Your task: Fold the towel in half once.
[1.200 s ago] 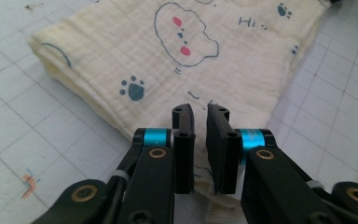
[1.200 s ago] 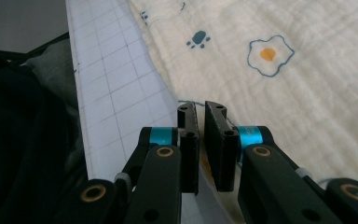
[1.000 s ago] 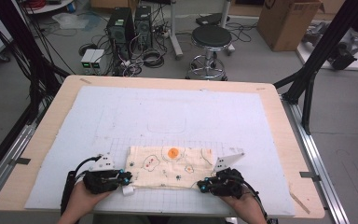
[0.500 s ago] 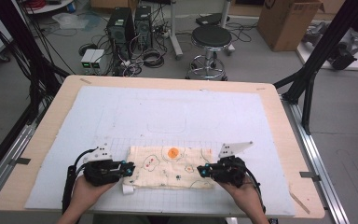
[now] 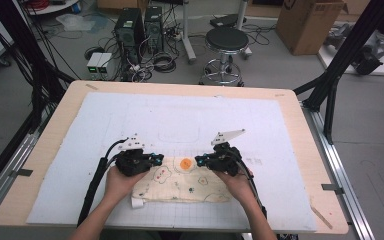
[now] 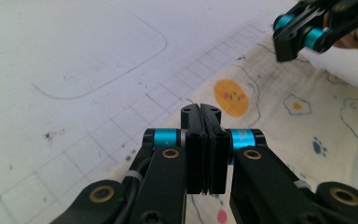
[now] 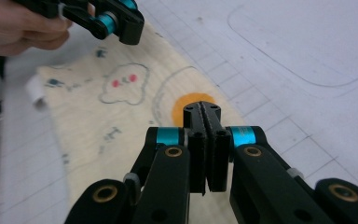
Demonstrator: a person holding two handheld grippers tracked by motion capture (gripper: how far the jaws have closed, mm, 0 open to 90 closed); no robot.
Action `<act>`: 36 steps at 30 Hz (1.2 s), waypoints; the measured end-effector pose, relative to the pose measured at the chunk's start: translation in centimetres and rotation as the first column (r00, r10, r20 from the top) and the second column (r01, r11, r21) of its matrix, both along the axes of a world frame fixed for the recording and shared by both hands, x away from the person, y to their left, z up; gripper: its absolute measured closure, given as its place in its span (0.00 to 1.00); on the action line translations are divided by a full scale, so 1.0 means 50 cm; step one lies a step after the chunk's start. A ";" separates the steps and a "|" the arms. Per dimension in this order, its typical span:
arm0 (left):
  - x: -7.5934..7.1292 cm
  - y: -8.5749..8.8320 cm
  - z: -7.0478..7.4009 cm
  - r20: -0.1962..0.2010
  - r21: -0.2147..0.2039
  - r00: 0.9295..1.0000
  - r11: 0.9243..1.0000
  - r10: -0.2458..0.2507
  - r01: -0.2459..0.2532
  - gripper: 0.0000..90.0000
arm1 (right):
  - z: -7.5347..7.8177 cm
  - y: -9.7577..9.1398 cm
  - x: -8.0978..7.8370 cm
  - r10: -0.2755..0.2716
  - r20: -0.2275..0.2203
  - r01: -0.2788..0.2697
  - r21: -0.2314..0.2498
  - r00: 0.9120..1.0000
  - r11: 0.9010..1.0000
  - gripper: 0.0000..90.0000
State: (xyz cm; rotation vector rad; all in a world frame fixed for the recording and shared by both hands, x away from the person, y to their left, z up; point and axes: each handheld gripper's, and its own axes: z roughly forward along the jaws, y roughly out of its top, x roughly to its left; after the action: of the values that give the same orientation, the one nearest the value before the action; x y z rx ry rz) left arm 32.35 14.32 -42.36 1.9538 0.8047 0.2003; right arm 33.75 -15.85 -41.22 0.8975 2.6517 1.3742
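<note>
A cream cloth (image 5: 180, 187) printed with small cartoon figures and an orange disc (image 5: 186, 163) lies flat near the table's front edge, a white tag (image 5: 137, 202) at its near left corner. My left gripper (image 5: 159, 159) hovers over the cloth's far left part, jaws shut with nothing visible between them. My right gripper (image 5: 197, 161) faces it from the right, also shut, and the disc sits between the two tips. In the left gripper view, my left gripper (image 6: 200, 108) is above the cloth (image 6: 307, 121) beside the disc (image 6: 233, 97). In the right gripper view, my right gripper (image 7: 202, 107) partly covers the disc (image 7: 179, 109).
A white gridded mat (image 5: 180, 115) covers most of the wooden table (image 5: 300, 130), with a faint rounded outline (image 5: 180, 132) drawn beyond the cloth. A stool (image 5: 227, 40), computer cases (image 5: 132, 25) and cables stand on the floor behind. Black frame legs flank the table.
Both grippers have moved forward from the cloth's near corners and inward, so their tips now face each other across the orange disc. The cloth's tag has stayed put.
</note>
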 end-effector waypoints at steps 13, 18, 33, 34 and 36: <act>0.032 -0.005 -0.039 -0.053 0.143 0.998 0.989 0.042 -0.034 0.99 | -0.052 0.015 0.037 -0.059 -0.016 0.056 -0.129 0.998 0.990 1.00; 0.033 0.007 -0.035 -0.049 0.166 0.998 0.985 0.048 -0.039 0.99 | -0.052 -0.004 0.037 -0.075 -0.028 0.071 -0.125 0.997 0.990 1.00; 0.022 0.056 -0.036 -0.038 0.172 0.996 0.982 0.085 -0.077 0.97 | -0.059 -0.096 0.021 -0.145 -0.043 0.141 -0.089 0.988 0.986 0.99; 0.022 0.057 -0.036 -0.038 0.174 0.996 0.982 0.084 -0.076 0.97 | -0.059 -0.102 0.020 -0.149 -0.036 0.146 -0.088 0.988 0.985 0.99; 0.021 0.057 -0.034 -0.035 0.178 0.995 0.981 0.088 -0.080 0.97 | -0.059 -0.116 0.017 -0.157 -0.035 0.153 -0.089 0.987 0.984 0.99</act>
State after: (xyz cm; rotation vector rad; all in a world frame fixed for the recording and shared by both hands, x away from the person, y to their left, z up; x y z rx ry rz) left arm 33.43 17.20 -44.08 2.0973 0.9257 0.2894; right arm 34.60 -21.64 -44.18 1.1080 2.5841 1.2102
